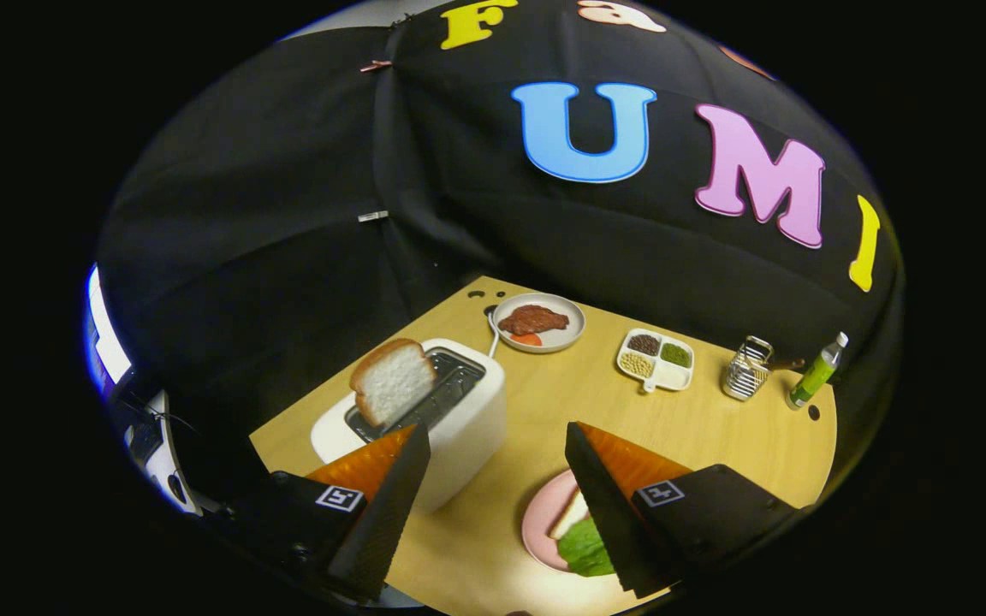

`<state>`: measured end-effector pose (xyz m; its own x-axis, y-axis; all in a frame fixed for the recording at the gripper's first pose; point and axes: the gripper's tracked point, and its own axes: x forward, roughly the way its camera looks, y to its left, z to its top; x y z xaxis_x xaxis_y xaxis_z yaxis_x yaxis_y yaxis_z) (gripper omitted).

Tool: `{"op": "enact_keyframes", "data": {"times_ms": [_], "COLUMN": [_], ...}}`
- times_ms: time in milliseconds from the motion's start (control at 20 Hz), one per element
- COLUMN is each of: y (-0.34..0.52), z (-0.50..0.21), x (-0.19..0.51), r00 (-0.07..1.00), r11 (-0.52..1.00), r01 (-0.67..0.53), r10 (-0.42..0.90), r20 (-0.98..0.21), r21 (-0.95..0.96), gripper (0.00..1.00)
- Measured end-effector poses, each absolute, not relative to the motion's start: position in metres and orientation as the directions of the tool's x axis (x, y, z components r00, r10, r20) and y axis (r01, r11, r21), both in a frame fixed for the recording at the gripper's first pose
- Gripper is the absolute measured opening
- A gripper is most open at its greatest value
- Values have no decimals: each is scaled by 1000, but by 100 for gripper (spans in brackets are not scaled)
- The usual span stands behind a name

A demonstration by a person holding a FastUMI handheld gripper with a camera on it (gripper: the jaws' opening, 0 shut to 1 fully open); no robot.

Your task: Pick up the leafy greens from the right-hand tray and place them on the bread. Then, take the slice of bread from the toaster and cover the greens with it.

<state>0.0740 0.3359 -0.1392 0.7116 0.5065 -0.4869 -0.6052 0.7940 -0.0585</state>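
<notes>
The jaws of the gripper [497,436] stand wide apart, empty, above the tabletop [544,402], the slice of bread [392,380] in the toaster [467,428] just beyond the left one, the leafy greens [585,547] on bread on the pink plate [542,522] beside the right one.

The pale wooden table [561,402] has a smooth, matt grain. The white toaster [467,428] looks like satin plastic with a dark metal slot; the porous white bread slice [392,381] in it looks spongy. The gripper [497,479], fingers spread apart and empty, has ribbed inner pads [390,505]. The small wire basket [747,370] is shiny metal, the green bottle [814,374] glossy plastic, the pink plate [544,522] smooth
</notes>
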Motion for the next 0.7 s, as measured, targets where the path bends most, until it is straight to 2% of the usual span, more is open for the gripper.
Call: {"op": "enact_keyframes", "data": {"times_ms": [350, 700], "y": [416, 468], "z": [-132, -161], "x": [62, 73], "r00": [667, 664], "r11": [742, 740], "r01": [-670, -669], "r10": [579, 553], "r20": [-470, -503], "r21": [-36, -71], "gripper": [99, 99]}}
